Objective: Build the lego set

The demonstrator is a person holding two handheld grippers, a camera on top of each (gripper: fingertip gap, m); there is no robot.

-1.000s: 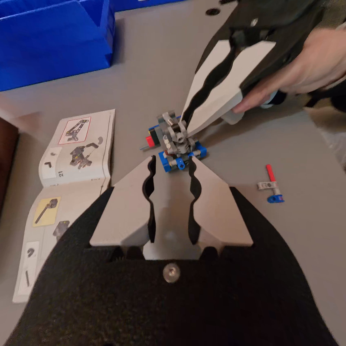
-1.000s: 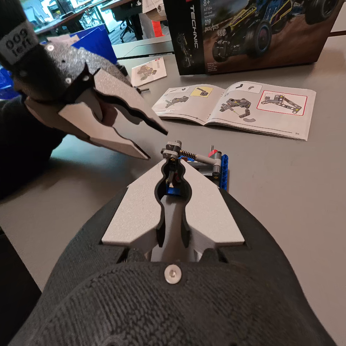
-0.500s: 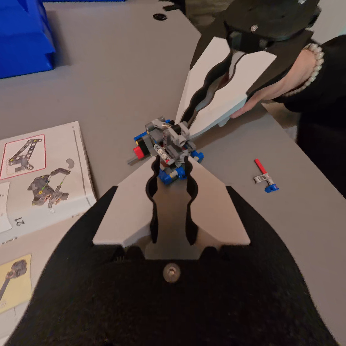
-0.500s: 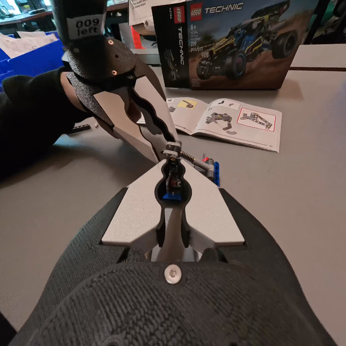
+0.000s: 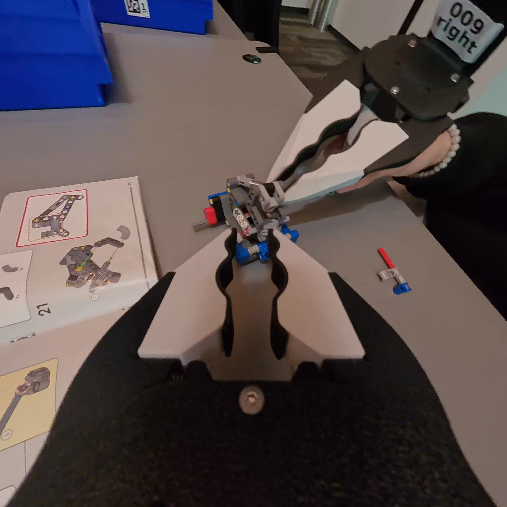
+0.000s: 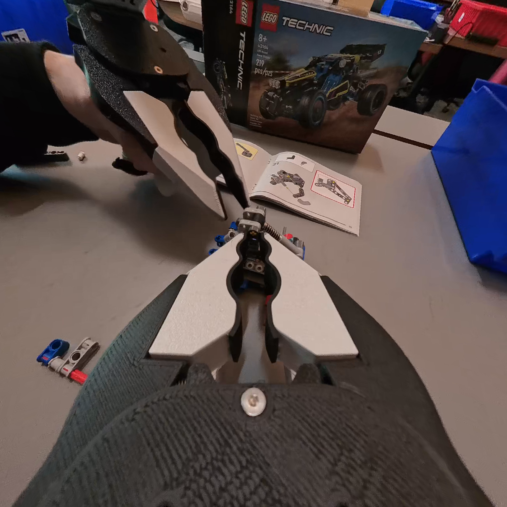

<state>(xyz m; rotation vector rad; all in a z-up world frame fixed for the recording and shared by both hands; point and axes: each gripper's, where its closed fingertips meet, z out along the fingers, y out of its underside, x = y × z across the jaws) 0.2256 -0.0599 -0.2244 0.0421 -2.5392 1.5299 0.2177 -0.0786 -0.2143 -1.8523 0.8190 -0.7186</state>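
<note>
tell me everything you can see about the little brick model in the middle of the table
The brick model is a small plastic assembly: grey beams on top, blue parts at the base, a red piece with a thin axle sticking out one side, and a metal coil spring. It stands on the grey table beside an open instruction booklet. The right gripper is clamped on its upper grey part; the left gripper's fingertips flank its lower end.

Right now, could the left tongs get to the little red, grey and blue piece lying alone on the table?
Probably yes. The little piece lies by itself on bare grey table, off to the right of the left tongs, with nothing between. But those tongs sit around the toy model, so they'd have to leave it first.
</note>
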